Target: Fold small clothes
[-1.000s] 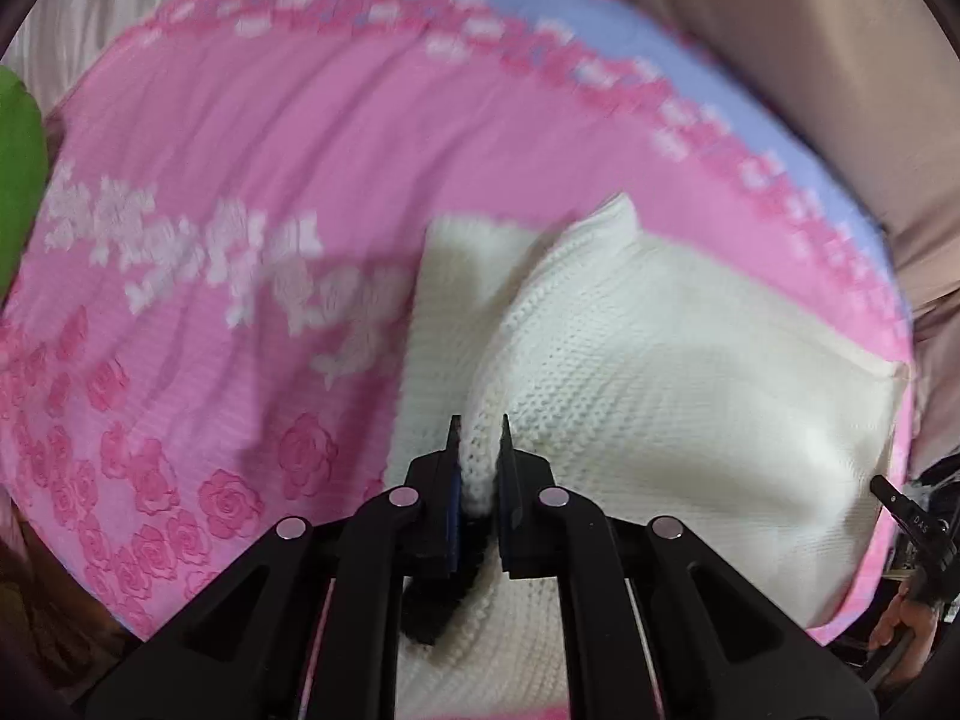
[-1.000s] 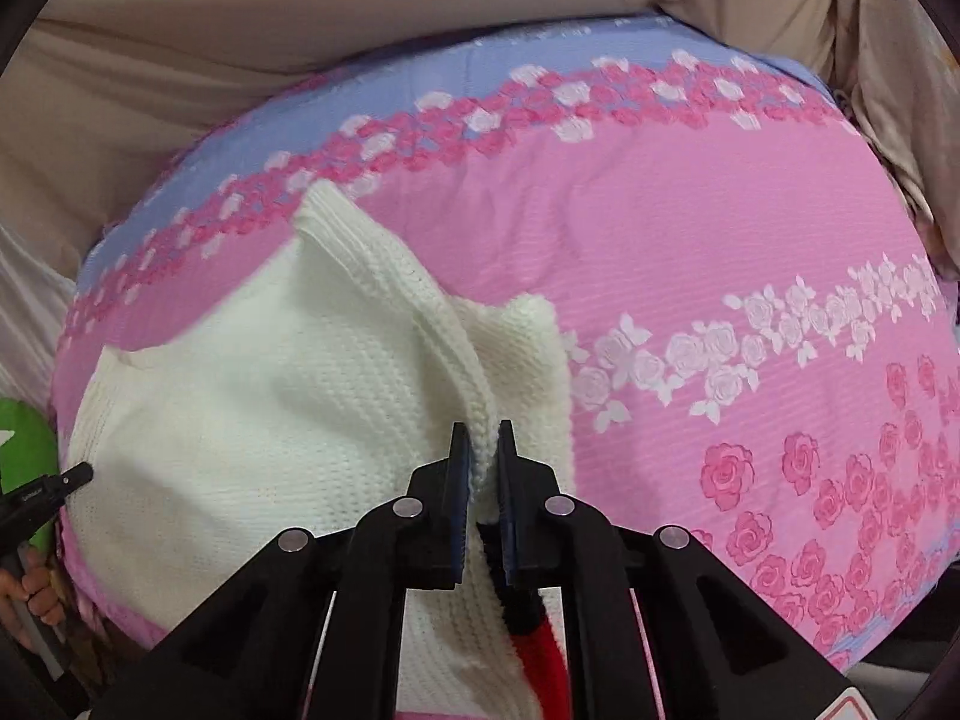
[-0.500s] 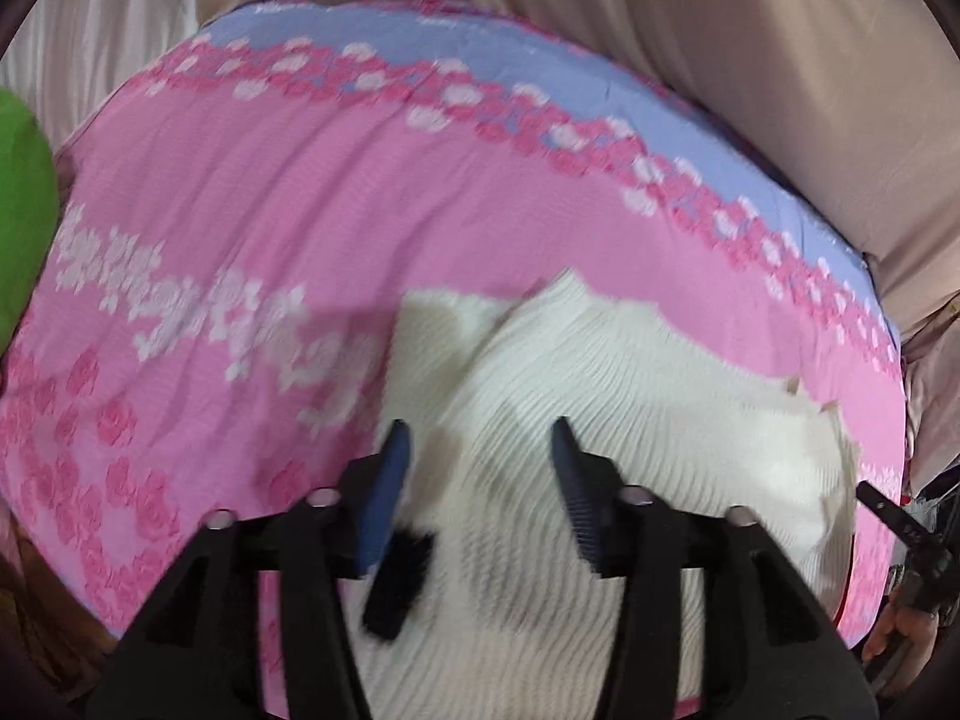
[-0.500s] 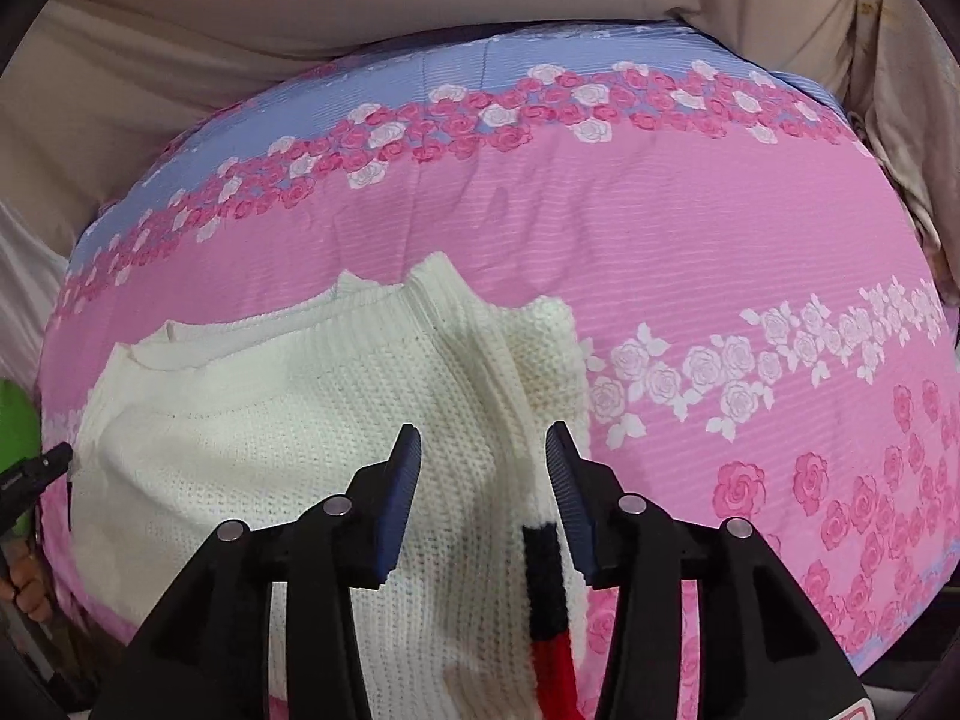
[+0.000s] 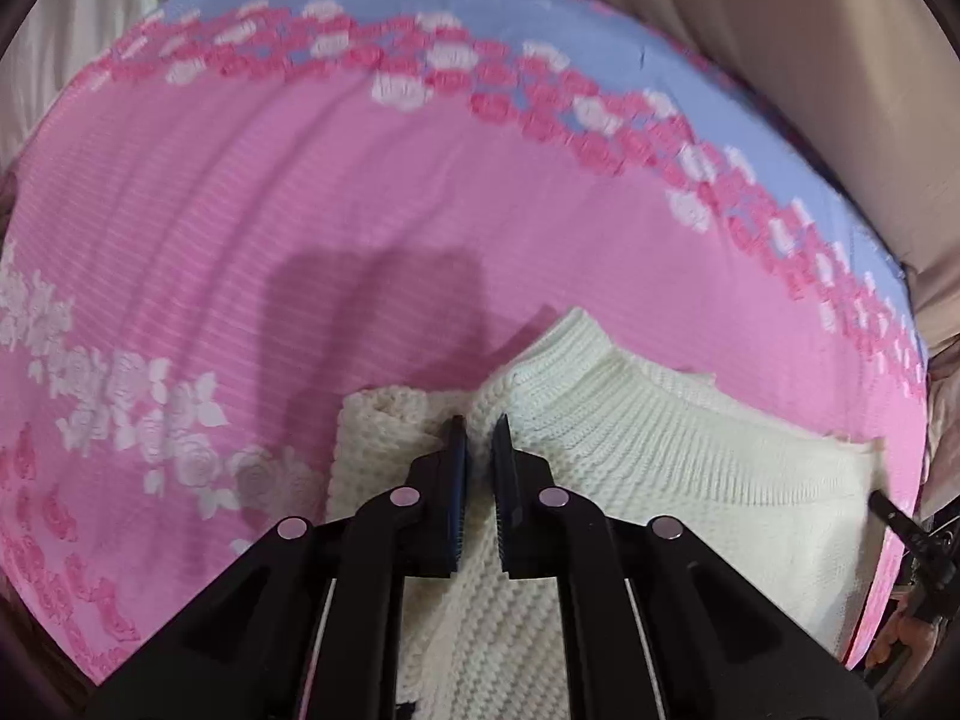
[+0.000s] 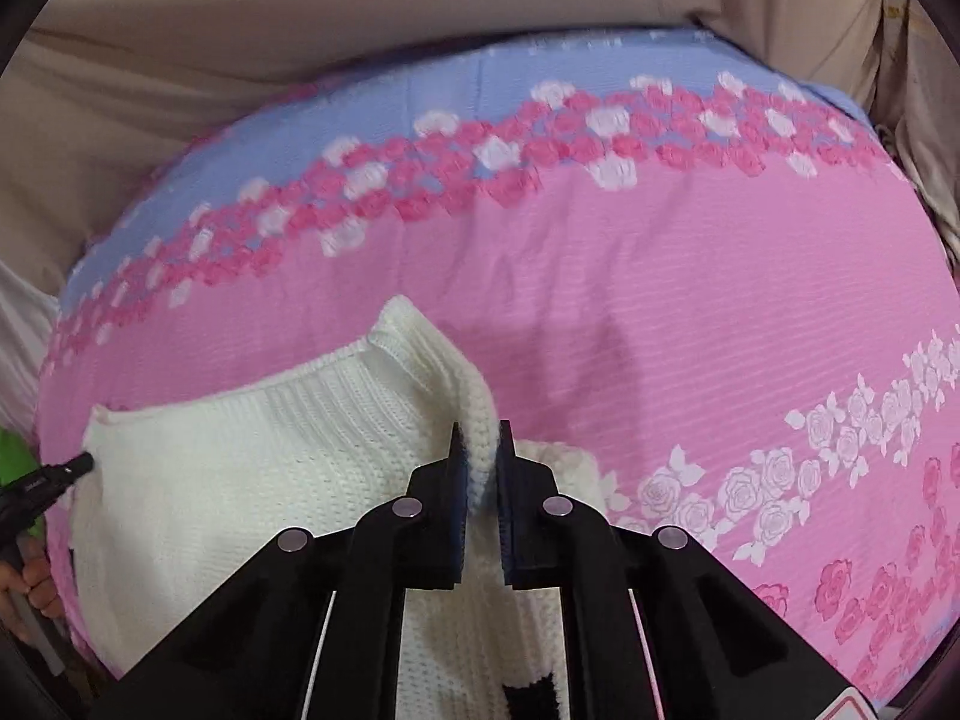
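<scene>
Pink bedsheet (image 5: 252, 198) printed with white and darker pink roses covers the work surface, with a blue band (image 6: 456, 84) along its far edge; beige draped cloth (image 6: 300, 6) hangs behind, and a patch of green (image 6: 12, 450) shows at the left margin of the right wrist view. One cream knit sweater (image 5: 690, 480) lies on the near part of the sheet, partly folded, its ribbed edge peaking toward the far side and a second thickness of knit lying just beside the fold. A black-and-white band (image 6: 528, 696) shows at the garment's near end. Nothing stands between either tool and the knit. Left gripper (image 5: 479, 438) reaches forward low over the sweater, jaws drawn close with only a narrow gap, their tips set against a raised ridge of knit; whether the fabric is truly pinched there I cannot tell. Right gripper (image 6: 478, 444) holds the same low forward pose, jaws narrow and closed on a fold of the sweater's ribbed edge, which rises between the pads. Each view catches the other tool's black tip at the garment's far side, with fingers (image 6: 36, 582) of a hand behind it. Count: two grippers, one sweater, one sheet.
</scene>
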